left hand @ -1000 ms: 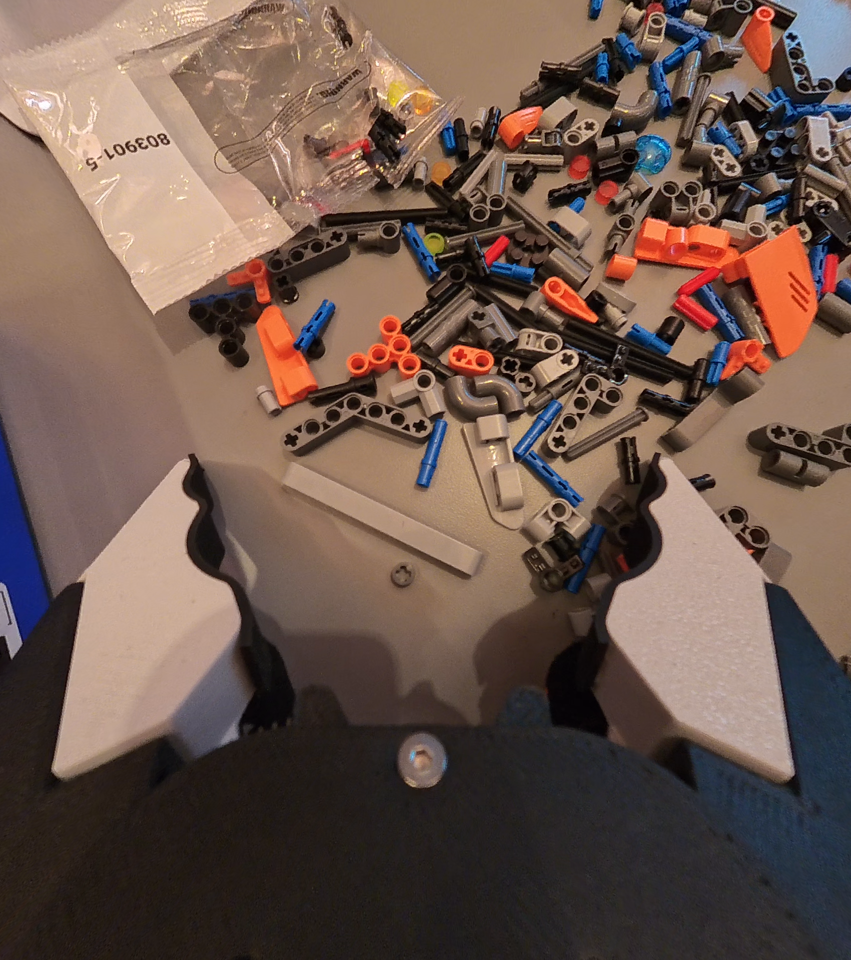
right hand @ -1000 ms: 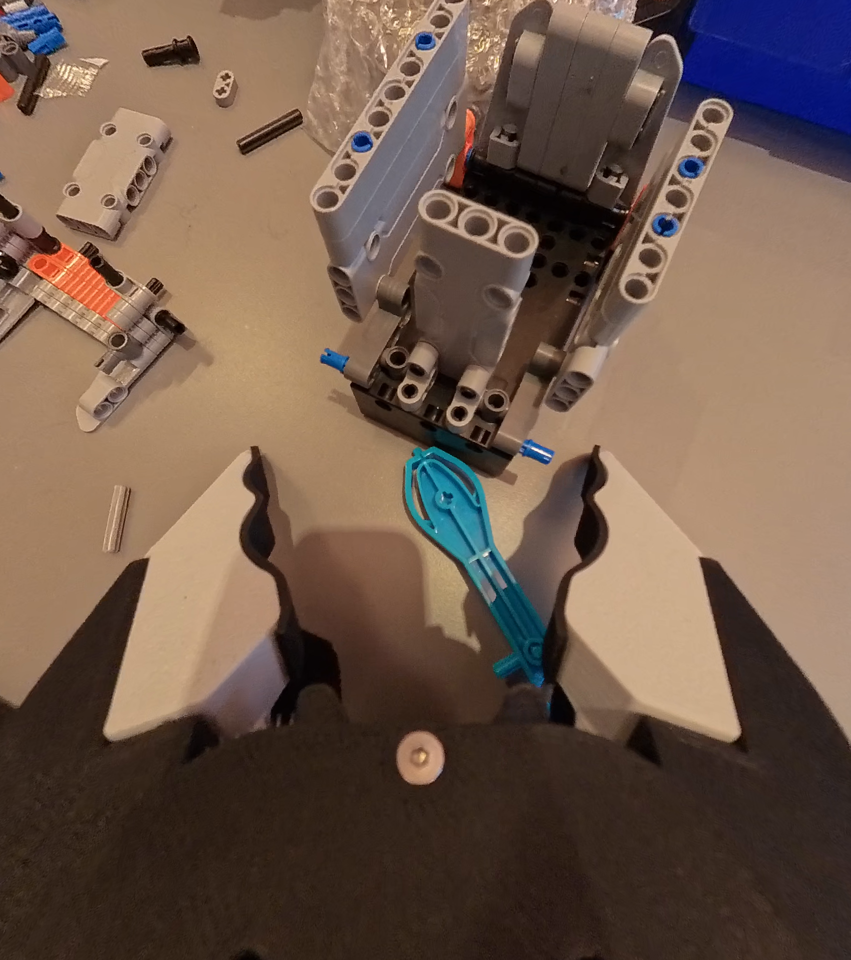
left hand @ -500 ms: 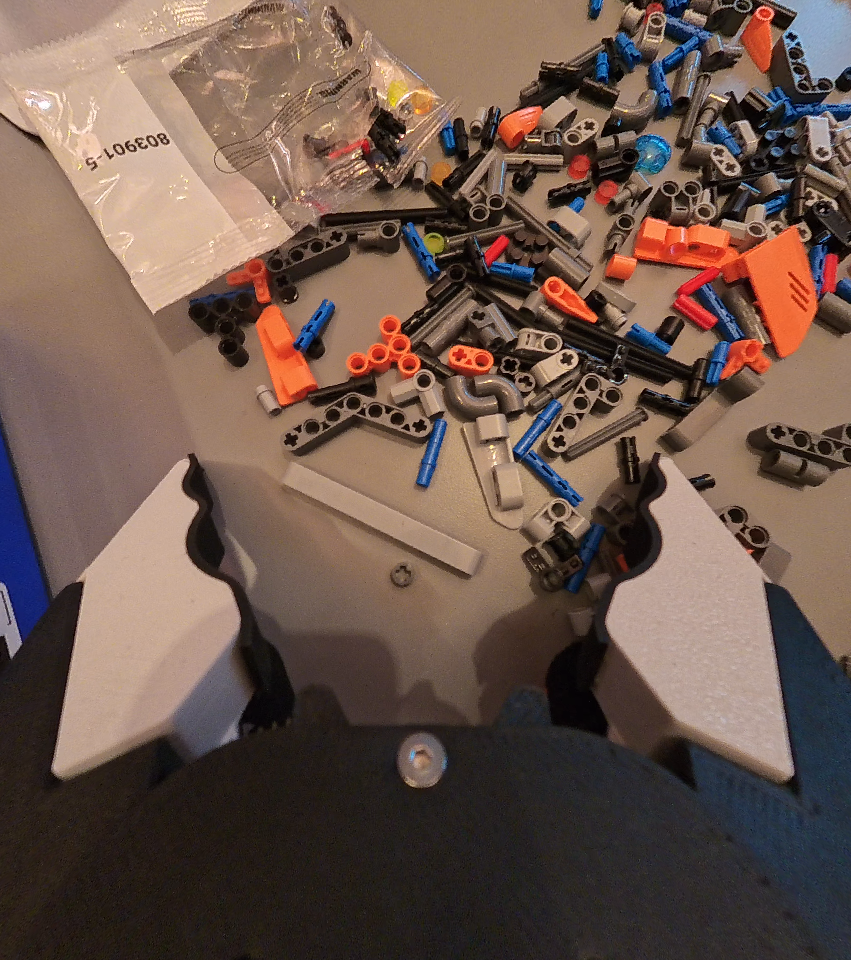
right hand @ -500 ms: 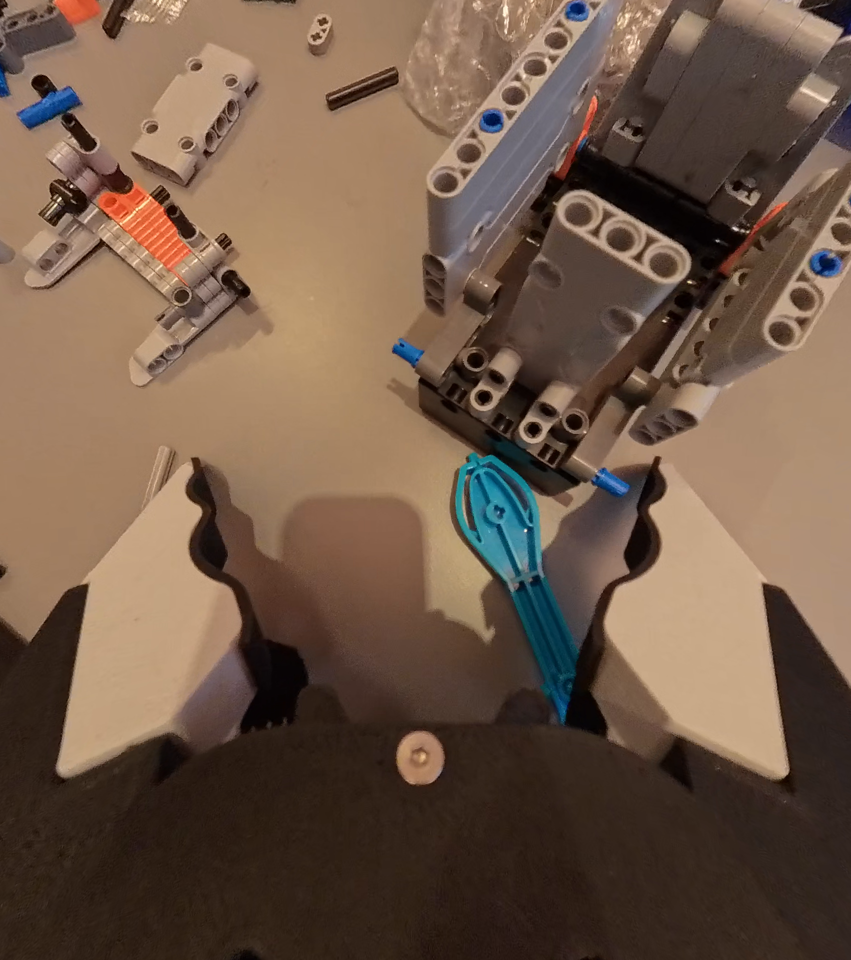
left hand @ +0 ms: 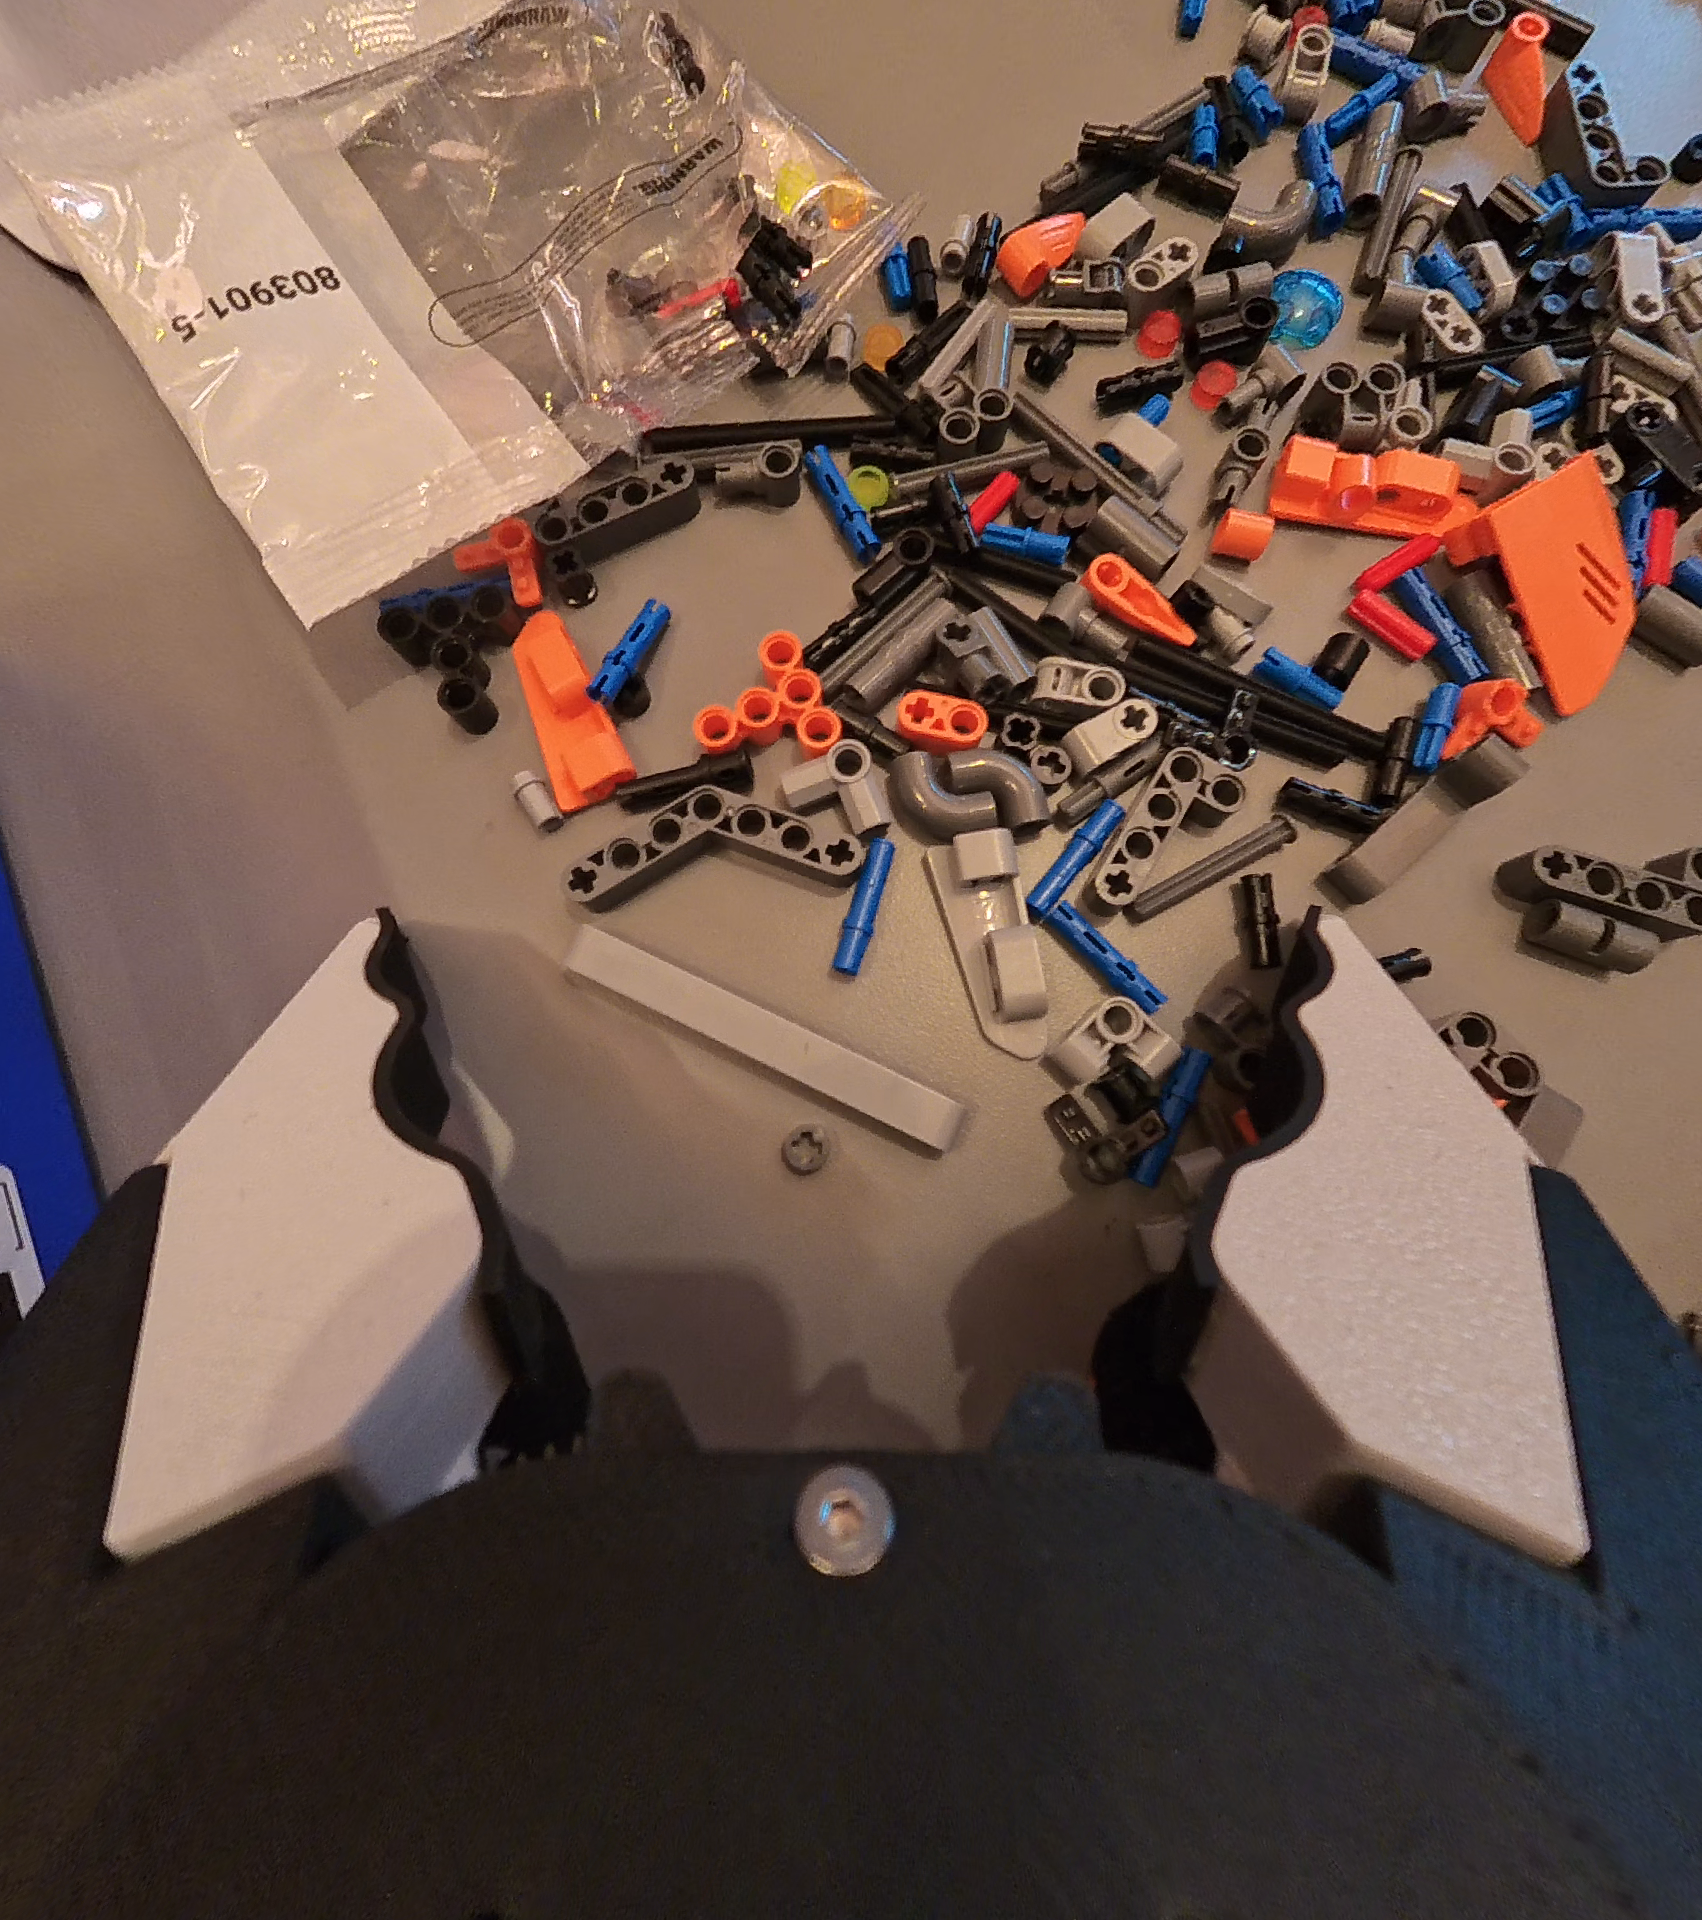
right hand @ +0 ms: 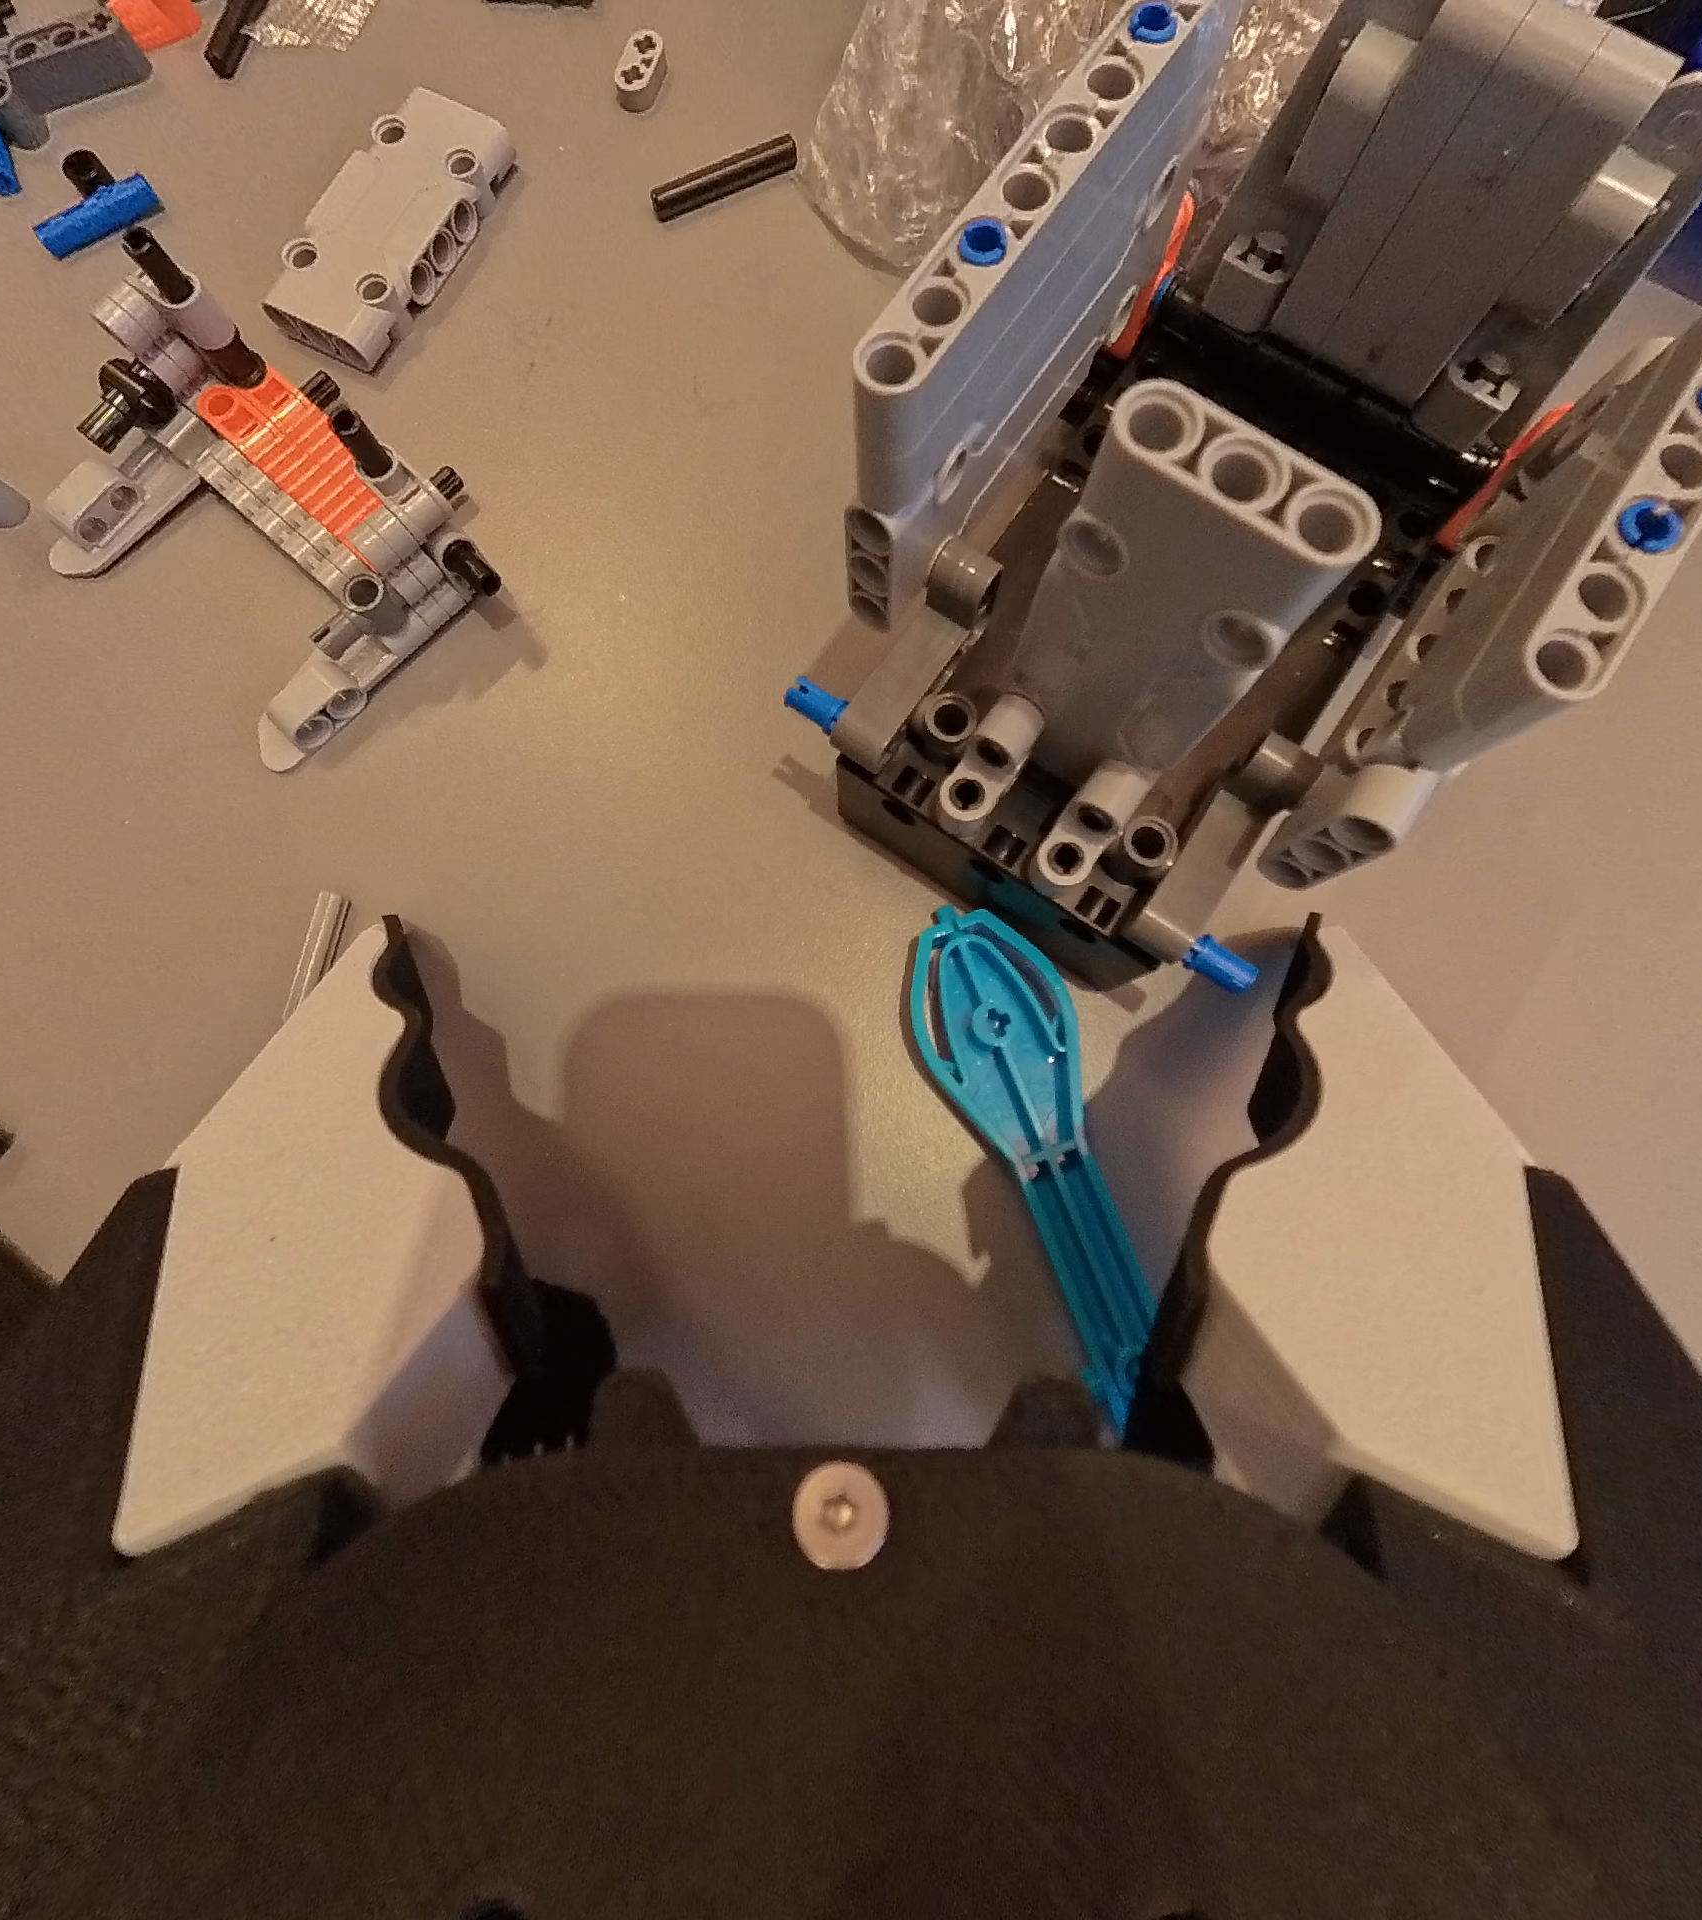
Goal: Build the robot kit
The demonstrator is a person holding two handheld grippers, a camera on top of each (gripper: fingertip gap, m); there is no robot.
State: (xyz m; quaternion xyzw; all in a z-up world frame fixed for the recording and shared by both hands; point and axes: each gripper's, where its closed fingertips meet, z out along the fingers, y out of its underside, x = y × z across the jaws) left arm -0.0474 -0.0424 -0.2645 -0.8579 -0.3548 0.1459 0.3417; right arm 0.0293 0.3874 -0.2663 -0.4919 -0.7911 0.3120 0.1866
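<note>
On the grey tabletop (left hand: 203, 831), the left tool (left hand: 847, 997) hangs spread wide and empty above a pale flat strip (left hand: 764, 1039) beside scattered building pieces (left hand: 1242, 520). The right tool (right hand: 847, 997), likewise spread, frames a teal lever piece (right hand: 1023, 1101) touching a grey brick assembly (right hand: 1242, 540).

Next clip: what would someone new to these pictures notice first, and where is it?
In the left wrist view, a dense scatter of small building pieces in orange, blue, grey and black fills the upper right of the grey table, beside a clear plastic bag. In the right wrist view, a tall grey partly built model stands upper right, with a teal paddle-shaped tool lying just before it, between the open jaws of the right gripper.
</note>
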